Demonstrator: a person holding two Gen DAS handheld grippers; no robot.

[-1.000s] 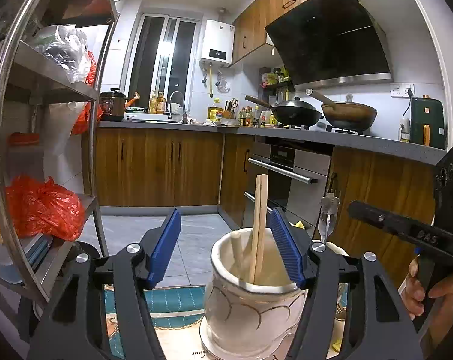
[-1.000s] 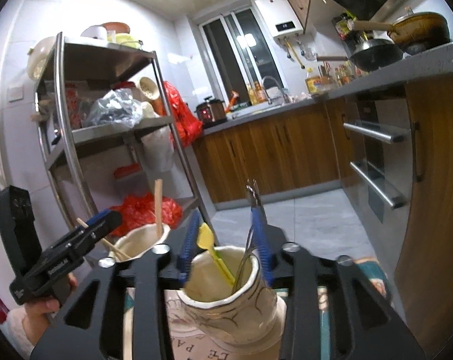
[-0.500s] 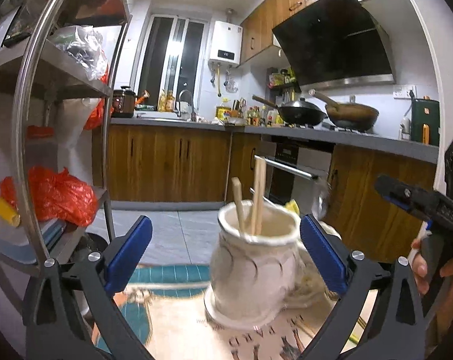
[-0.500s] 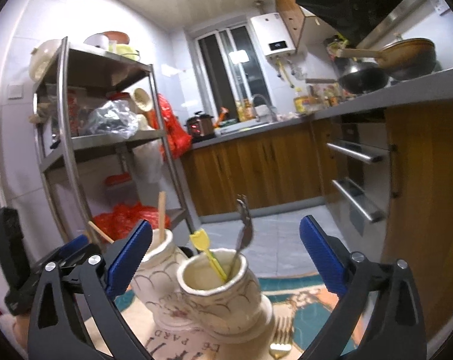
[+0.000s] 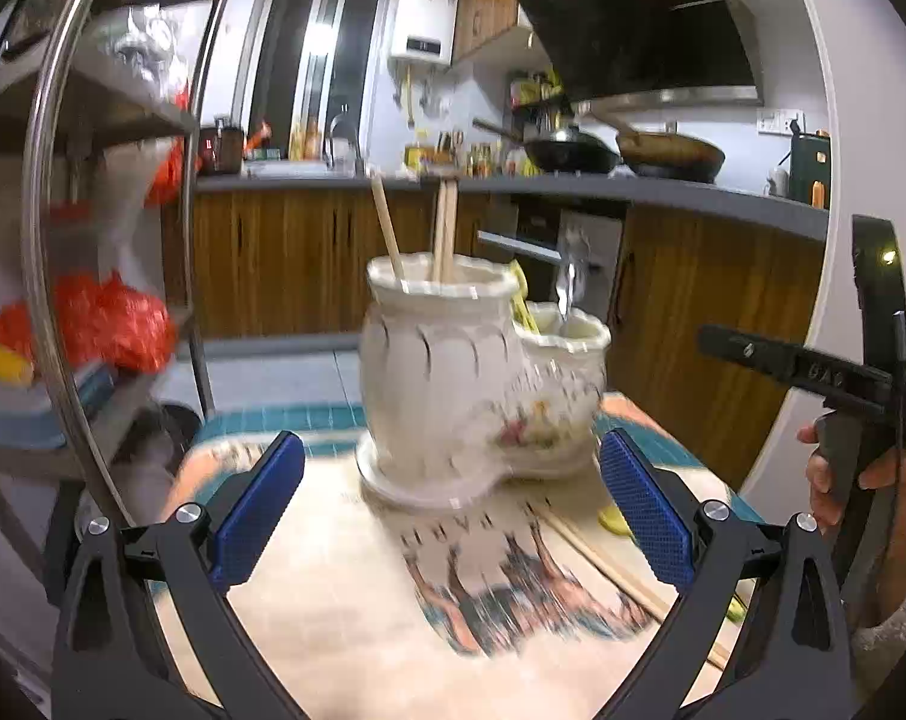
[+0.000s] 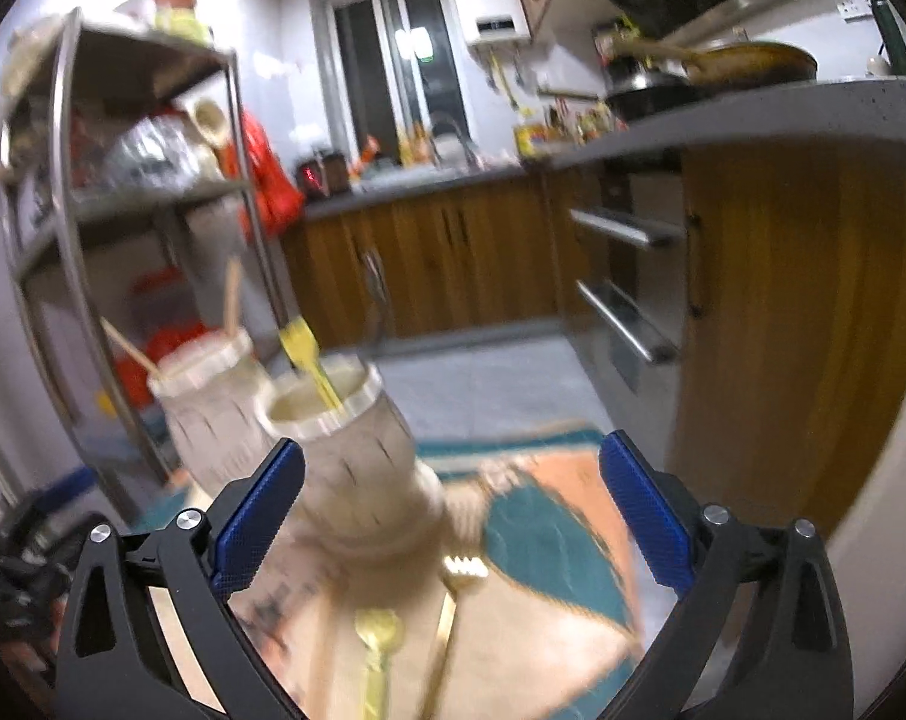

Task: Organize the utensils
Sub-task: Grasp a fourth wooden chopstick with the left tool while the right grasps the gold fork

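Two white ceramic jars stand side by side on a patterned mat. The taller jar holds wooden chopsticks. The shorter jar holds a yellow utensil and a metal fork. My left gripper is open and empty, in front of the jars. My right gripper is open and empty, just in front of the shorter jar. A gold fork and a gold spoon lie on the mat below it. Loose chopsticks lie on the mat at right.
A steel shelf rack with red bags stands at left. Wooden cabinets and an oven line the back and right. The mat covers a small table whose far edge lies behind the jars.
Both grippers have opened wide and pulled back from the jars over the last second. The chopsticks and the metal fork now stand in their jars. The right view has dropped lower.
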